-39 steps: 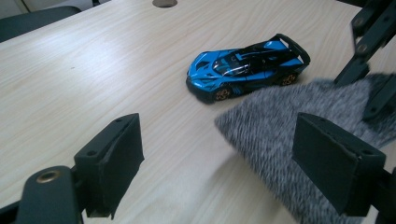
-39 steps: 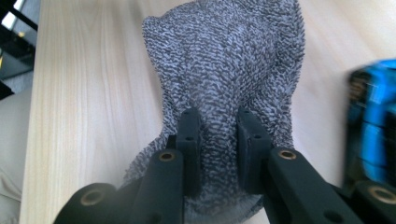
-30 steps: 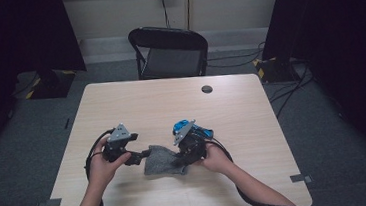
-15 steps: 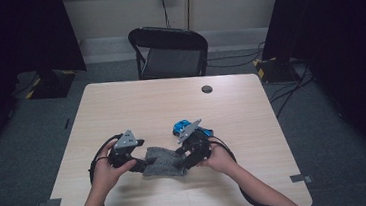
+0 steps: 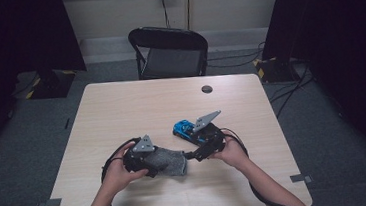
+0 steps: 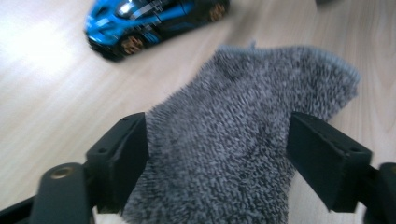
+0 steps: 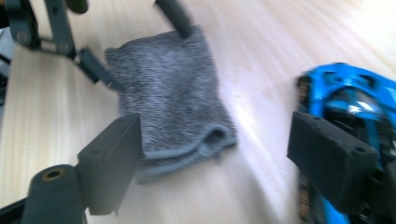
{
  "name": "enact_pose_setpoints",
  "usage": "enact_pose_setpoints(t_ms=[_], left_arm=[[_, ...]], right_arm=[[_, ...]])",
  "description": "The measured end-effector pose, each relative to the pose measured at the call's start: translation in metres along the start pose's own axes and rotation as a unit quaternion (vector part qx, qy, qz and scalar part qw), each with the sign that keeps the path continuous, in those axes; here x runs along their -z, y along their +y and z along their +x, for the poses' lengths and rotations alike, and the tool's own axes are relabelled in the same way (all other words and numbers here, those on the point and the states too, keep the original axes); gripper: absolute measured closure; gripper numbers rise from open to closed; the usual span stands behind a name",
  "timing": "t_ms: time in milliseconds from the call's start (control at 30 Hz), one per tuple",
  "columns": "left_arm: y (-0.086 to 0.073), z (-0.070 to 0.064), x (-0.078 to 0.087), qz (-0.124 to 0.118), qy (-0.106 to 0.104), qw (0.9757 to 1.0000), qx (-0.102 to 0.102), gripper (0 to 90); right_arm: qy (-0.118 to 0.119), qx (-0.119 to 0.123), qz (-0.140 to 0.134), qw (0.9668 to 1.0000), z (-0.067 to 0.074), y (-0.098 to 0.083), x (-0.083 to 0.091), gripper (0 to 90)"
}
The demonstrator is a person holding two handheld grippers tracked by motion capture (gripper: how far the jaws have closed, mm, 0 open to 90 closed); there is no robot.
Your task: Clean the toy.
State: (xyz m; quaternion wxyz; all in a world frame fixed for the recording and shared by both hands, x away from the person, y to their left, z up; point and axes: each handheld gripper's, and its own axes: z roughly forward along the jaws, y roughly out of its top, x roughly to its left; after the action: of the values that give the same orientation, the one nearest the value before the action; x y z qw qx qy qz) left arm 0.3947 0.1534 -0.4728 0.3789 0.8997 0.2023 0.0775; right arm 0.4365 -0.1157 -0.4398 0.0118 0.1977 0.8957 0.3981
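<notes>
Grey fuzzy cloth (image 5: 168, 160) is lying near the table's (image 5: 121, 108) front edge, sitting between the closing left gripper's (image 6: 217, 154) jaws; the right gripper (image 7: 212, 158) is opening, holding nothing, beside the blue toy car (image 5: 186, 129).

Sock (image 6: 233, 140): grey, fuzzy knit, short; lies flat on the counter (image 5: 121, 113) near its front edge, cuff end open, facing the car.
Toy car (image 5: 187, 129): blue and black with orange wheels; stands on its wheels just beyond the sock, apart from it.
</notes>
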Motion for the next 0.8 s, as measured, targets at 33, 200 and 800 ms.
enact_pose_setpoints(t_ms=[33, 200, 800], left_arm=[[0.000, 0.000, -0.002, 0.005, -0.001, 1.0000, -0.002, 23.2], [-0.001, -0.001, -0.009, 0.022, 0.001, 0.9997, -0.003, 27.9], [-0.008, -0.001, -0.006, 0.032, 0.001, 0.9986, 0.042, 62.1]], right_arm=[[-0.007, -0.008, -0.004, 0.9999, -0.003, -0.001, 0.002, 14.4], [-0.045, -0.031, -0.012, 0.9984, -0.019, -0.003, 0.008, 14.3], [-0.090, -0.074, 0.035, 0.9926, -0.070, 0.004, -0.031, 13.8]])
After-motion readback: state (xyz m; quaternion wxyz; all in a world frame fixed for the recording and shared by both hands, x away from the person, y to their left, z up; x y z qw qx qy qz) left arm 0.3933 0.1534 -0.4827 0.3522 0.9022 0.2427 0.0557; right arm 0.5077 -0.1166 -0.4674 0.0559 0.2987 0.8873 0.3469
